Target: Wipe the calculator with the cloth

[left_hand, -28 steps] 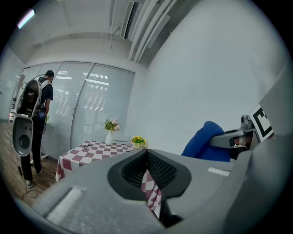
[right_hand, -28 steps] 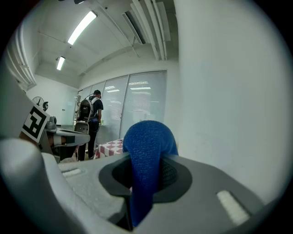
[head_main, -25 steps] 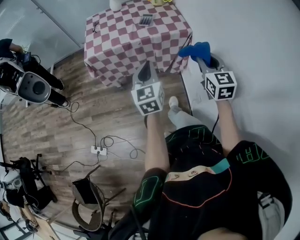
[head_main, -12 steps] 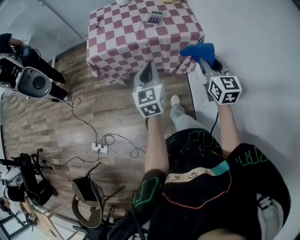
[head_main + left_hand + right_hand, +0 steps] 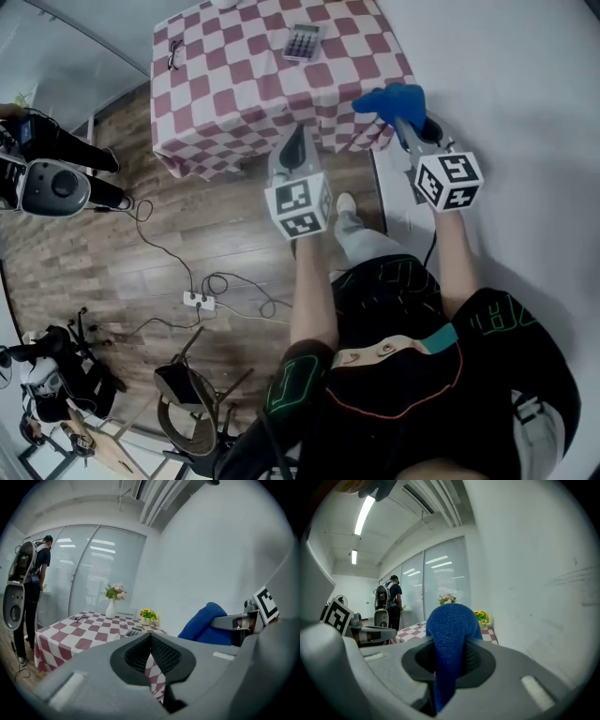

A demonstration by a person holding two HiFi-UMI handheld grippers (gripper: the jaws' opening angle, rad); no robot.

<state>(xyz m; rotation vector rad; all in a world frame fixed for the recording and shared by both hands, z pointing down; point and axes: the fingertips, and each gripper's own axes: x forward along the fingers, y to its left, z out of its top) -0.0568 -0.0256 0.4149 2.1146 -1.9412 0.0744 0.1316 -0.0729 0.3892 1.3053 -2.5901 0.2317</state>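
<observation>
Left gripper (image 5: pixel 150 641): jaws pressed together, nothing between them. Right gripper (image 5: pixel 450 660): jaws clamped on blue cloth (image 5: pixel 453 623), one fold bulging above the tips, the rest hanging down between the jaws. Calculator (image 5: pixel 302 41): flat on checked table (image 5: pixel 234 89), toward far side, well apart from both grippers. Both grippers held in air on table's near side, right one close to white wall. Glasses (image 5: pixel 174 54) on table's left part. Vase (image 5: pixel 111 610) and yellow flowers (image 5: pixel 148 616) at far end. Person (image 5: pixel 37 569) standing left of table, by glass wall.
</observation>
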